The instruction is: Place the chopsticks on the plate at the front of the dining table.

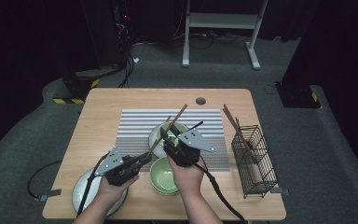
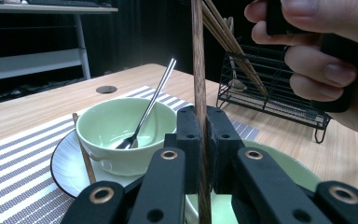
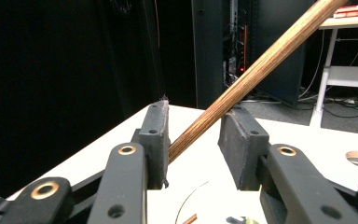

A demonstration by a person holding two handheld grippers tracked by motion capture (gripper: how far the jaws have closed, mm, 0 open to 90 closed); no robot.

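Note:
My left gripper [image 1: 148, 157] [image 2: 200, 123] is shut on a brown wooden chopstick [image 1: 171, 125] [image 2: 198, 70] near its lower end. From there the stick slants up and away over the table. It passes between the jaws of my right gripper [image 1: 164, 135] [image 3: 193, 135], which stand apart around the chopstick [image 3: 261, 60]; it lies against one pad and clear of the other. Behind them a pale green bowl [image 1: 182, 127] [image 2: 107, 126] with a metal spoon [image 2: 151, 100] sits on a plate [image 2: 65, 168]. A second chopstick [image 2: 84, 151] leans on that plate.
Another green bowl [image 1: 163, 176] stands at the front, under my hands. A grey plate [image 1: 81, 193] lies front left. A black wire basket [image 1: 254, 158] [image 2: 275, 93] with chopsticks [image 1: 233, 122] stands at the right. A striped mat [image 1: 135, 126] covers the middle.

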